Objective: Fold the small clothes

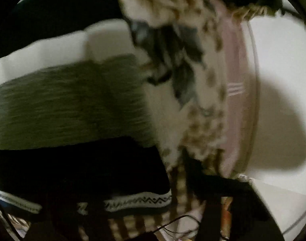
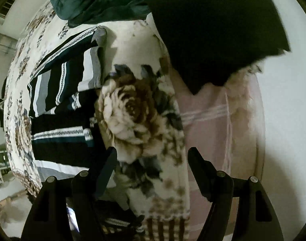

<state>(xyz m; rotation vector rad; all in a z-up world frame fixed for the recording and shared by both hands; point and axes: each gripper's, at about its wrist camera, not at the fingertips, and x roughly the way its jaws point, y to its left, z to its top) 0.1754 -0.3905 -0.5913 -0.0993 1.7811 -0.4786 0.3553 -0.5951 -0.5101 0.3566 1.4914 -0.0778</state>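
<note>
A striped garment (image 2: 58, 76) with black, white and grey bands and zigzag trim lies on a floral blanket (image 2: 136, 110). In the left wrist view the same garment (image 1: 72, 110) fills the left side, very close and blurred. My right gripper (image 2: 151, 160) is open and empty, its fingers (image 2: 109, 160) spread above the blanket's edge, right of the garment. My left gripper's fingers are not clearly visible; only dark shapes show at the bottom of its view. A dark green garment (image 2: 96, 0) lies bunched at the blanket's far end.
A large black cloth (image 2: 213, 30) hangs over the bed's right side. A pink sheet (image 2: 209, 120) with white stripes shows below the blanket edge. White floor (image 1: 283, 70) lies to the right. A thin cable (image 1: 173, 223) runs near the left view's bottom.
</note>
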